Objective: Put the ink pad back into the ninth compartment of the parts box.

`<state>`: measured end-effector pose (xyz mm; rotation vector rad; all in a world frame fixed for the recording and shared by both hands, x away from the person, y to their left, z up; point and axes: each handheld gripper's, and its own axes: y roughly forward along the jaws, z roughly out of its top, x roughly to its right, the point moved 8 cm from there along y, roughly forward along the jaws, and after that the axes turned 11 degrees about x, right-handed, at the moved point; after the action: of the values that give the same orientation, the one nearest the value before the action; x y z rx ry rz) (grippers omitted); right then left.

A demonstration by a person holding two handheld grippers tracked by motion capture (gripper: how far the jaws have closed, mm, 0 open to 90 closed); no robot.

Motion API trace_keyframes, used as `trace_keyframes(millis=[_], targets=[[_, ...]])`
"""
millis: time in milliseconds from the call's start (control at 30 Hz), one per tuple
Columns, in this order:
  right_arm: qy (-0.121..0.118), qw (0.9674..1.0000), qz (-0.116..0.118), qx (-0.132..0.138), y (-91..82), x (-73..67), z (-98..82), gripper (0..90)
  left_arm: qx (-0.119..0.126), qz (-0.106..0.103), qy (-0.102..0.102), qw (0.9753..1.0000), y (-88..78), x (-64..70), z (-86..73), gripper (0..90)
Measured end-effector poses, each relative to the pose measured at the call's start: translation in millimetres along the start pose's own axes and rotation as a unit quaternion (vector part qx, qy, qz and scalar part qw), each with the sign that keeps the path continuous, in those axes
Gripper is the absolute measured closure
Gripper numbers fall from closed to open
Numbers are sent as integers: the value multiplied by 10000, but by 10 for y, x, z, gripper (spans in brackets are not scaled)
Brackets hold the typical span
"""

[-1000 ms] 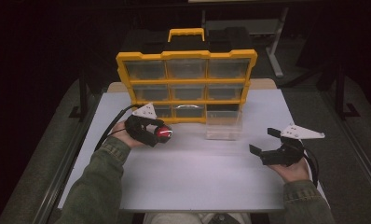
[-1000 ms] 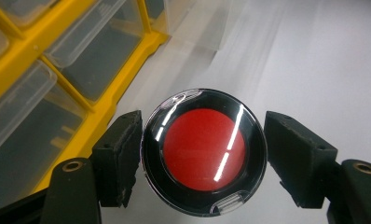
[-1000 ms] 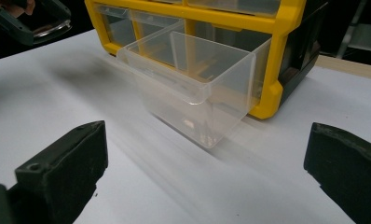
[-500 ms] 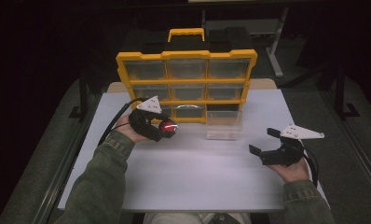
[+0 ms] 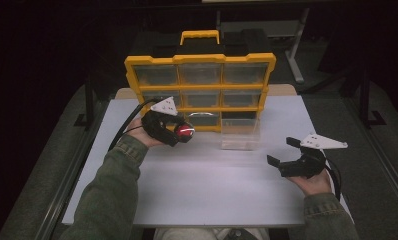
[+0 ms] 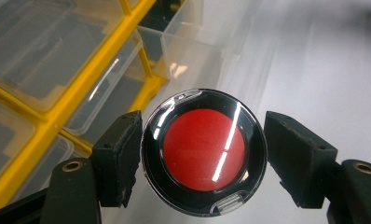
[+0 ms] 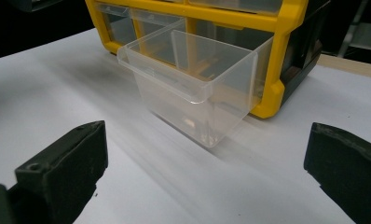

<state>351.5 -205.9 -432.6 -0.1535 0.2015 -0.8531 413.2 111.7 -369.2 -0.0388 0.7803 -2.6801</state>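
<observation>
A round black case with a red centre (image 6: 203, 150) hangs just above the white table. My left gripper (image 5: 183, 134) is shut on this case (image 5: 186, 131), with both black pads (image 6: 120, 156) against its rim. It is right in front of the yellow drawer organizer (image 5: 199, 60), a little left of a clear plastic drawer (image 5: 240, 134) pulled out of the bottom right slot. My right gripper (image 5: 282, 151) rests low at the table's right, open and holding nothing. The right gripper view faces that drawer (image 7: 197, 88), which looks empty.
The organizer (image 7: 286, 56) stands upright at the back of the table (image 5: 202, 190), with several clear drawers closed and a handle on top. Bare white surface lies between the two hands. Dark floor and a table leg lie beyond.
My left gripper has carried the red case to the right and slightly farther from the person, closer to the organizer and the pulled-out drawer. The right gripper has stayed where it was.
</observation>
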Motion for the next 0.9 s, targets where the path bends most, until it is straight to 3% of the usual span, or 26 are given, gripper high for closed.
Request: trace_keyframes(millis=[900], targets=[[1, 10000, 22, -23, 7, -5, -9, 0, 134, -136, 118, 9997, 183, -4, 372, 299]])
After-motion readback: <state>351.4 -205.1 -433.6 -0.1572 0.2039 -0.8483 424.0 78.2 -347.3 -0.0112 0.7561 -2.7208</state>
